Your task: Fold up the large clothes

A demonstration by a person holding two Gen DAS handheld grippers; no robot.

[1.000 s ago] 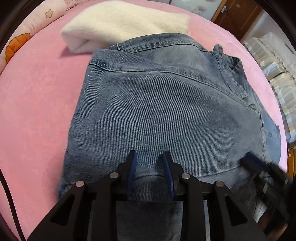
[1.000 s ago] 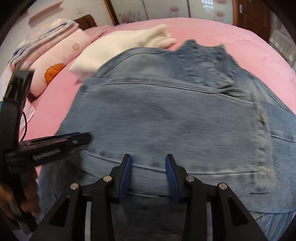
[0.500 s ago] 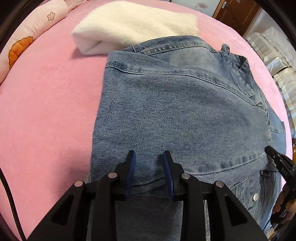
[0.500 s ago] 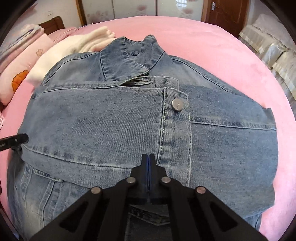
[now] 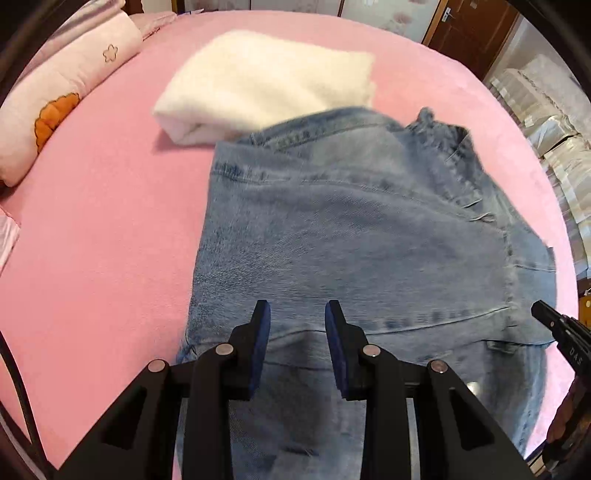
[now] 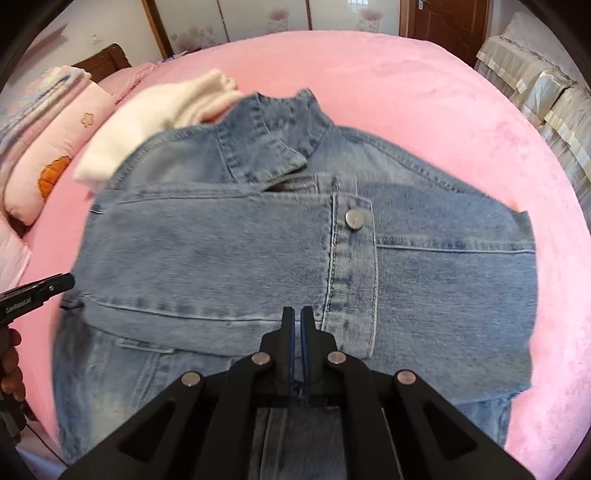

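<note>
A blue denim jacket (image 6: 258, 258) lies partly folded on the pink bed (image 6: 406, 92), collar at the far side and one silver button (image 6: 355, 219) showing. In the left wrist view the denim jacket (image 5: 351, 240) fills the middle. My left gripper (image 5: 297, 314) is open, its blue pads just above the near folded edge, holding nothing. My right gripper (image 6: 296, 314) has its jaws nearly together over the jacket's near hem; I cannot see cloth between them. The left gripper's tip (image 6: 48, 286) shows at the left edge of the right wrist view; the right gripper's tip (image 5: 550, 317) shows at the right edge of the left wrist view.
A folded cream-white garment (image 5: 266, 81) lies on the bed behind the jacket. A pink pillow with an orange flower (image 5: 55, 110) sits at the far left. Stacked bedding (image 6: 535, 85) stands to the right, and a wooden door (image 6: 443, 18) is behind.
My right gripper went from open to nearly shut and pulled back over the near hem. My left gripper stayed open and drew back slightly. The jacket's side panel now lies folded across its front.
</note>
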